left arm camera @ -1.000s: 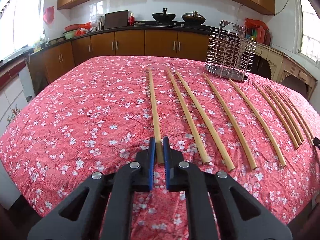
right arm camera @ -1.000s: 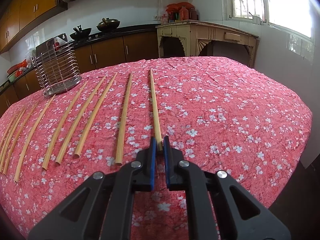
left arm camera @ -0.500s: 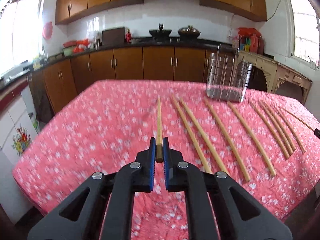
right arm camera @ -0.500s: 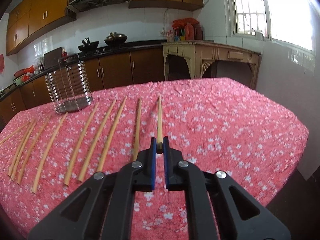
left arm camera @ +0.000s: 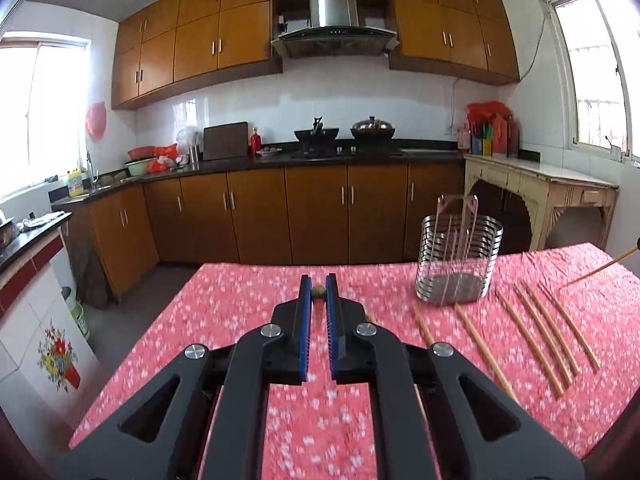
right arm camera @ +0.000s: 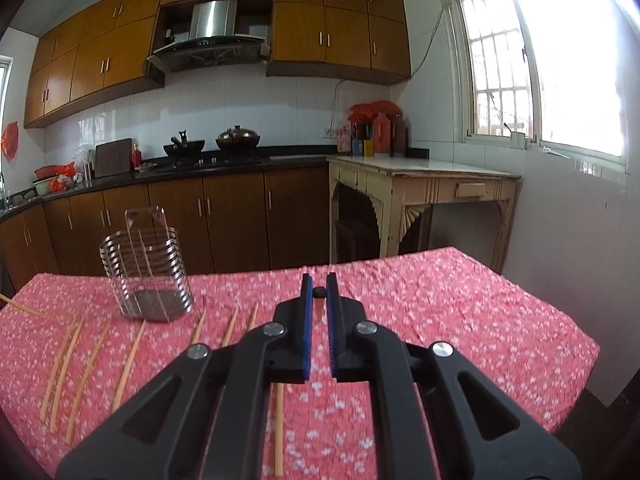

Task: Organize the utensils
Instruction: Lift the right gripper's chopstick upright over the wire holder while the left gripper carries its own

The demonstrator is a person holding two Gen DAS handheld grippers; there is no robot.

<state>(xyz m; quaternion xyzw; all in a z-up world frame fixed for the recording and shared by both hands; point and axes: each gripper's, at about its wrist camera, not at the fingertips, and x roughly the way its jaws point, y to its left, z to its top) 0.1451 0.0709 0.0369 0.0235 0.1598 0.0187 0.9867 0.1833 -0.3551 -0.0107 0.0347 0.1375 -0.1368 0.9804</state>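
I judge this job barely begun: the wire rack (left arm camera: 459,264) looks empty to me in both views, and I count a row of chopsticks (left arm camera: 530,338) lying flat on the red flowered worktop (left arm camera: 248,308), none of them stowed. What I do have is one stick in each claw. My left claw (left arm camera: 318,291) is clenched on a chopstick (left arm camera: 318,291) that I see only end-on, a small round tan butt pinched between the blue pads near their tips, its length hidden as it runs straight away from the lens. My right claw (right arm camera: 319,291) is clenched likewise on its own stick (right arm camera: 319,291), a darker round end between the pads. From the left view the rack stands at about two o'clock of the claw, near the far edge of the worktop, with the loose sticks fanned out below it toward four o'clock; from the right view it sits at ten o'clock, the sticks (right arm camera: 94,360) spread toward eight. The sticks are long, thin, pale bamboo, slightly tapered. The rack is upright, ringed in shiny steel bands with a tall loop handle. Left to do, as I read it: drop both held sticks into the rack, then fetch the rest
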